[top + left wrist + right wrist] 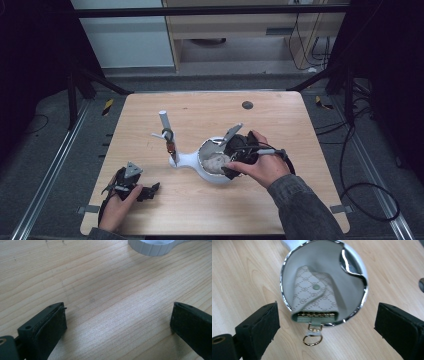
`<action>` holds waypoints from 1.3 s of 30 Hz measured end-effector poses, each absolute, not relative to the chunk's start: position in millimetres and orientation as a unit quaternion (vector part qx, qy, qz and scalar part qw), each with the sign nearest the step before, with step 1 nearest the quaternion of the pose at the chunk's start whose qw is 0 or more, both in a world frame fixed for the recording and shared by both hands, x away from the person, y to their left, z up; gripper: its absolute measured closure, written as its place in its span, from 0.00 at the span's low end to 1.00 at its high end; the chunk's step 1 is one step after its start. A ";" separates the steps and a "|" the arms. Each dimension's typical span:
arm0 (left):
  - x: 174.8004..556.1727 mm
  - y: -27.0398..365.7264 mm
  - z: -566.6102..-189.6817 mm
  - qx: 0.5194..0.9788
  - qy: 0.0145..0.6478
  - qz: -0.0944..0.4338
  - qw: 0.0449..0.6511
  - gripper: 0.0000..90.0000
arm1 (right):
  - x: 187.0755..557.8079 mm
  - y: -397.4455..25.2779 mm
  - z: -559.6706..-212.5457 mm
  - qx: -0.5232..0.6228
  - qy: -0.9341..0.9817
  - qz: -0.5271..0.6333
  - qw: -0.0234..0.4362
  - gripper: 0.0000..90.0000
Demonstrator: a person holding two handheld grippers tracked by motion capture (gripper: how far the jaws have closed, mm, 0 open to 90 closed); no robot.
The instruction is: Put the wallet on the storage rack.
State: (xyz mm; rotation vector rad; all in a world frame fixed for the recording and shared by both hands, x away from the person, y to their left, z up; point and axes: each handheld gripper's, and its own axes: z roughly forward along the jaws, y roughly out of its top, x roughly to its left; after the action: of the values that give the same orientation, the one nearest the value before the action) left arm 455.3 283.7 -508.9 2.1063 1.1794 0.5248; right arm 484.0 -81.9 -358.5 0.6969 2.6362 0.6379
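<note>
Now, right gripper (325,322): jaws spread wide and empty, held by the person's right hand (265,167) just above the near rim of the white bowl.
Right gripper in the high view (235,155): sits over the bowl's right side, a black cable looping off behind the hand.
Key pouch (314,298): straight ahead between the right gripper's jaws, lying inside the bowl; pale green with a monogram pattern, flap snapped shut, its open end toward the gripper.
Gold ring (312,340): hangs from the pouch on a small clasp, over the bowl's rim and onto the wood, closest of all to the right gripper and centred between the jaws.
White bowl (284,277): egg-shaped dish with a chrome edge and a jagged cut-out on its far right wall; it lies beyond the ring and around the pouch.
Bowl's stand (172,145): past the bowl on the right gripper's left, a white neck runs to an upright post with hooks.
Left gripper (117,320): jaws wide apart with nothing between them, low over bare wood.
Left hand (117,202): holds that gripper near the table's front-left, well apart from the bowl.
Table (105,290): light wood; a curved white edge (152,248) of the stand's foot shows far ahead of the left gripper.
</note>
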 end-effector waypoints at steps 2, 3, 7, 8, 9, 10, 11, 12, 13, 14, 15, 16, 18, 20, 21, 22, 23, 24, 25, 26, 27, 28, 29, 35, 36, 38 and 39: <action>455.3 283.7 -508.9 0.805 0.451 0.201 0.329 0.00 | 484.7 -86.9 -357.1 0.251 0.924 0.230 0.176 0.07; 455.3 283.7 -508.9 0.805 0.451 0.201 0.329 0.00 | 485.1 -89.4 -356.3 0.254 0.922 0.232 0.178 0.07; 455.3 283.6 -508.9 0.805 0.451 0.201 0.330 0.00 | 486.1 -99.0 -354.2 0.265 0.915 0.242 0.183 0.07; 455.3 283.7 -508.9 0.805 0.451 0.201 0.329 0.00 | 486.3 -100.6 -354.1 0.268 0.914 0.244 0.184 0.07; 455.3 283.6 -508.9 0.805 0.451 0.201 0.329 0.00 | 486.7 -102.8 -353.7 0.271 0.912 0.247 0.186 0.07; 455.3 283.6 -508.9 0.805 0.451 0.201 0.329 0.00 | 486.8 -104.5 -353.4 0.273 0.910 0.250 0.187 0.07; 455.3 283.6 -508.9 0.805 0.451 0.201 0.329 0.00 | 487.1 -106.9 -353.1 0.276 0.908 0.254 0.188 0.06; 455.3 283.7 -508.9 0.805 0.451 0.201 0.329 0.00 | 487.4 -109.9 -352.9 0.278 0.906 0.258 0.189 0.07; 455.3 283.6 -508.9 0.805 0.451 0.201 0.329 0.00 | 487.7 -111.7 -353.0 0.280 0.904 0.261 0.191 0.07; 455.3 283.7 -508.9 0.805 0.451 0.201 0.329 0.00 | 487.9 -114.4 -353.1 0.284 0.901 0.265 0.192 0.06; 455.3 283.6 -508.9 0.805 0.451 0.201 0.329 0.00 | 488.1 -116.7 -353.4 0.288 0.899 0.267 0.195 0.07; 455.3 283.7 -508.8 0.805 0.451 0.200 0.329 0.00 | 488.3 -118.6 -353.4 0.290 0.898 0.269 0.194 0.06; 455.3 283.6 -508.9 0.805 0.451 0.201 0.329 0.00 | 488.7 -122.9 -354.0 0.297 0.894 0.274 0.193 0.07; 455.3 283.6 -508.9 0.805 0.451 0.201 0.329 0.00 | 489.2 -126.9 -355.0 0.301 0.891 0.276 0.197 0.07; 455.3 283.6 -508.9 0.805 0.451 0.201 0.329 0.00 | 489.1 -129.6 -355.0 0.304 0.890 0.278 0.197 0.06; 455.3 283.6 -508.9 0.805 0.451 0.201 0.329 0.00 | 489.1 -131.4 -355.4 0.307 0.888 0.279 0.197 0.06; 455.3 283.6 -508.9 0.805 0.451 0.201 0.330 0.00 | 489.1 -134.0 -355.7 0.309 0.888 0.279 0.198 0.07; 455.3 283.6 -508.9 0.805 0.451 0.200 0.329 0.00 | 488.9 -136.1 -355.9 0.310 0.887 0.279 0.199 0.07; 455.3 283.6 -508.9 0.805 0.451 0.201 0.330 0.00 | 488.6 -138.0 -356.3 0.313 0.885 0.281 0.200 0.06; 455.3 283.6 -508.9 0.805 0.451 0.201 0.330 0.00 | 488.7 -140.1 -356.6 0.315 0.884 0.283 0.200 0.07; 455.3 283.6 -508.9 0.805 0.451 0.201 0.330 0.00 | 488.8 -141.9 -356.8 0.316 0.883 0.284 0.199 0.07; 455.3 283.6 -508.9 0.805 0.451 0.200 0.329 0.00 | 488.7 -143.8 -357.2 0.320 0.880 0.287 0.201 0.06; 455.3 283.6 -508.9 0.805 0.451 0.201 0.330 0.00 | 488.9 -145.8 -357.6 0.322 0.879 0.288 0.200 0.06; 455.3 283.7 -508.9 0.805 0.451 0.201 0.329 0.00 | 489.1 -156.9 -360.4 0.339 0.870 0.297 0.203 0.06; 455.3 283.7 -508.8 0.805 0.451 0.201 0.329 0.00 | 489.3 -158.1 -361.1 0.339 0.869 0.298 0.202 0.06; 455.3 283.7 -508.8 0.805 0.451 0.201 0.329 0.00 | 489.1 -161.7 -363.1 0.344 0.867 0.298 0.203 0.06; 455.3 283.7 -508.8 0.805 0.451 0.201 0.329 0.00 | 489.1 -163.1 -364.3 0.346 0.867 0.298 0.201 0.06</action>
State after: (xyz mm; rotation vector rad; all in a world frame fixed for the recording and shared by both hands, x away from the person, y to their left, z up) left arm 455.3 283.7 -508.8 2.1067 1.1794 0.5252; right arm 489.1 -163.1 -364.3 0.9654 2.4206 0.8328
